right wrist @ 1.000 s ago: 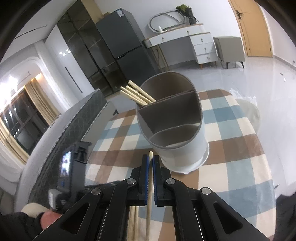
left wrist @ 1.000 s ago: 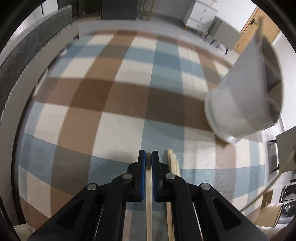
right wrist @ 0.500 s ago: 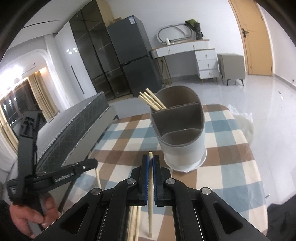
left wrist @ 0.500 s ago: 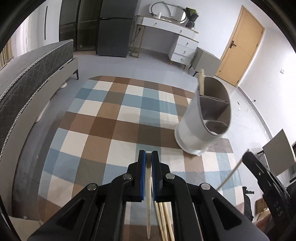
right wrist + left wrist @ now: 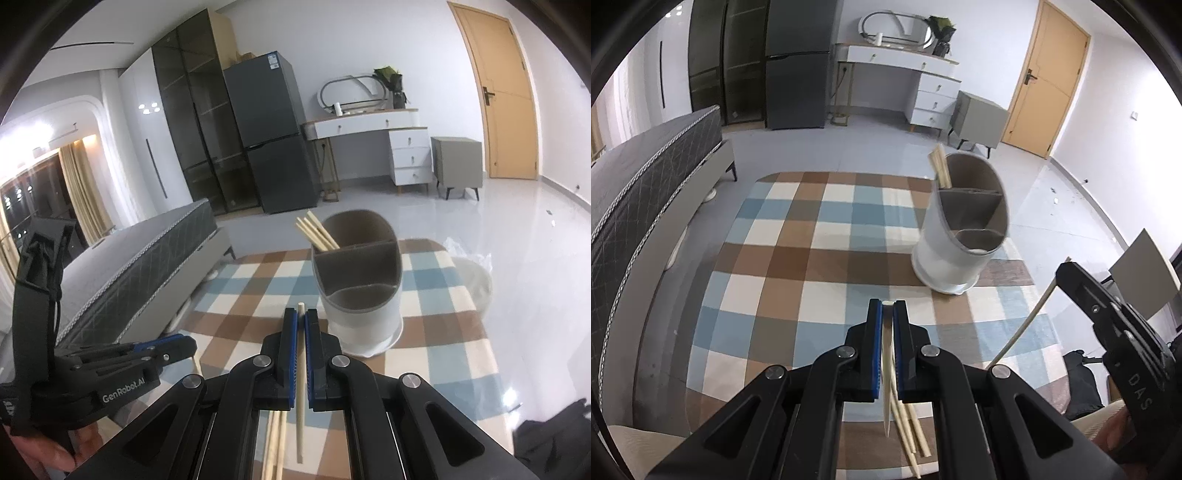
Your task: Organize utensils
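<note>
1. The white utensil holder [image 5: 955, 236] stands upright on the checked tablecloth [image 5: 798, 258], toward its far right part. Its slanted top is split into three grey-lined compartments.
2. A bundle of chopsticks [image 5: 317, 234] leans out of the rearmost, tallest compartment, tips pointing up and to the left. The middle compartment looks empty; what lies at the bottom of the front one is too small to make out.
3. More loose chopsticks [image 5: 910, 428] lie flat on the cloth at the near edge, just under the left gripper, fanned slightly apart.
4. The left gripper [image 5: 887, 314] is clamped tight on a pale chopstick [image 5: 886, 369]. The stick runs lengthwise between the blue pads, its blunt end level with the fingertips and its pointed end hanging back toward the camera.
5. That gripper is held above the table, tilted steeply down, with the holder ahead and to its right, well apart.
6. The right gripper [image 5: 302, 321] is likewise closed on a single chopstick [image 5: 300, 387], whose top pokes just past the fingertips while the rest hangs down behind them.
7. It is pitched only gently downward, aimed toward the holder, which stands just beyond and slightly right of its tips.
8. In the right wrist view the left gripper body reaches in from the left, held by a hand [image 5: 48, 452] at the lower corner.
9. Beyond the table are a grey bed [image 5: 140, 254], a dark fridge [image 5: 273, 133] and a white desk [image 5: 373, 127].
</note>
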